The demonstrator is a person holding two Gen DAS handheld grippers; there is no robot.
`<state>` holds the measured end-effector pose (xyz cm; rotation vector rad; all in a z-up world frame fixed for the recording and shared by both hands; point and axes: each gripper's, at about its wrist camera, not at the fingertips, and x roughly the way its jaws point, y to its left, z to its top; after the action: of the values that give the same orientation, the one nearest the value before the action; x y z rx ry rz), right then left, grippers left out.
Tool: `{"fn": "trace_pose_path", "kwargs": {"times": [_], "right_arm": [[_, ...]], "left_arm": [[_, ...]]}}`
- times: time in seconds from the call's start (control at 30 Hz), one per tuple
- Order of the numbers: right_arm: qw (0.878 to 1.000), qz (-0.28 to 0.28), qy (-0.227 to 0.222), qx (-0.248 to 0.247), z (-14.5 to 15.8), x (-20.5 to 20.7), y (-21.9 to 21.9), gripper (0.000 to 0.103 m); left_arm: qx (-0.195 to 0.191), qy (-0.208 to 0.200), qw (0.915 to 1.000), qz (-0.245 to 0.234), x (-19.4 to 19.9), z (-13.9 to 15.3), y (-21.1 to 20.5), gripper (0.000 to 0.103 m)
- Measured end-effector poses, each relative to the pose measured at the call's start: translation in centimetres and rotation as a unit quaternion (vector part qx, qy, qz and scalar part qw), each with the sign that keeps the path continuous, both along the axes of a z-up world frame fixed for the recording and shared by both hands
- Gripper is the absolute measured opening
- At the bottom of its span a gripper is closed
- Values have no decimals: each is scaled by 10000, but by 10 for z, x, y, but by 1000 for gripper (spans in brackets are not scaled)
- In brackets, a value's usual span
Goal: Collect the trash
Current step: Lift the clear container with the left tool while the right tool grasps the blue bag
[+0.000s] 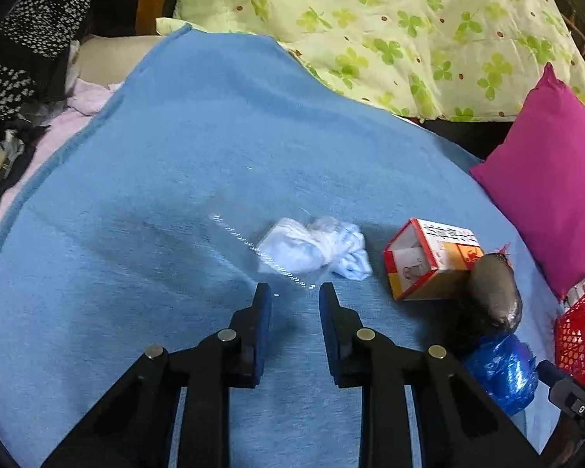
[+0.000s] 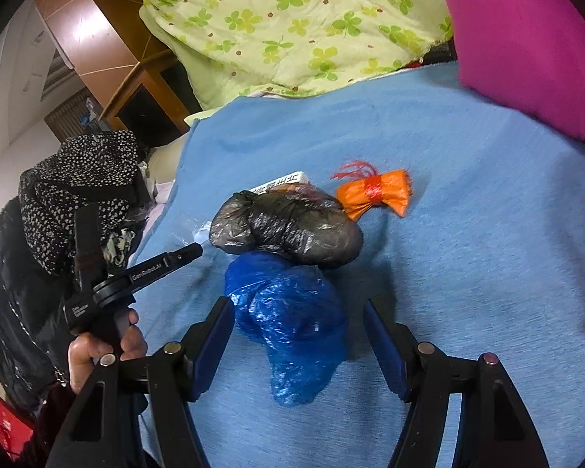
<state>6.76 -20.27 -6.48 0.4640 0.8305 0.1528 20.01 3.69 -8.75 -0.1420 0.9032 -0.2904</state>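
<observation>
On the blue blanket [image 1: 175, 156], trash is still scattered, so this is the pick-up step, early in the job by my read. Left gripper [image 1: 294, 288] points steeply down, jaws drawn in narrow, tips at the near edge of the clear plastic bag [image 1: 312, 249] with white wadding, which lies at 12 o'clock of the tips. Whether the film is actually pinched, I cannot tell. A red-and-white carton [image 1: 429, 261] sits at 3 o'clock of that bag.

In the right wrist view, the right gripper [image 2: 298, 302] is angled down and straddles the blue bag [image 2: 292, 319], jaws wide, pads not pressing it. A black bag [image 2: 288, 230] touches the blue one at 12 o'clock; an orange bundle [image 2: 374, 195] lies at 1 o'clock. The left hand [image 2: 101, 347] grips its handle at 9 o'clock.

Next: confirm the pinch, lift, and carry to the red basket [image 1: 581, 339], probably the bin.
</observation>
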Motion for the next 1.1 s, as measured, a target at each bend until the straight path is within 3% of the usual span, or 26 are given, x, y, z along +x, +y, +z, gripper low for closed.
{"fn": "trace_pose_path", "kwargs": {"times": [0.23, 0.33, 0.4, 0.53, 0.57, 0.87, 1.0, 1.1], "right_arm": [[9998, -12, 131, 127, -12, 11, 8, 72], [9998, 79, 156, 32, -18, 11, 14, 72], [9997, 153, 209, -33, -21, 11, 19, 72], [9991, 217, 340, -137, -28, 13, 22, 72], [9988, 195, 418, -136, -31, 15, 21, 72], [9978, 372, 496, 251, -49, 16, 7, 75], [9969, 668, 371, 199, -51, 14, 11, 84], [9959, 851, 290, 27, -51, 12, 17, 87]], "left_arm": [[-361, -140, 9990, 237, -2, 12, 25, 28], [-256, -275, 9983, 451, -1, 17, 25, 33], [-232, -291, 9973, 637, 1, 17, 26, 40], [-183, -363, 9966, 721, 1, 18, 14, 77], [-131, -475, 9959, 756, 0, 21, 9, 81], [350, -229, 9959, 802, 18, 3, -24, 85], [68, -58, 9953, 967, 23, -4, -11, 83], [-215, 136, 9941, 1052, 28, -10, 2, 67]]}}
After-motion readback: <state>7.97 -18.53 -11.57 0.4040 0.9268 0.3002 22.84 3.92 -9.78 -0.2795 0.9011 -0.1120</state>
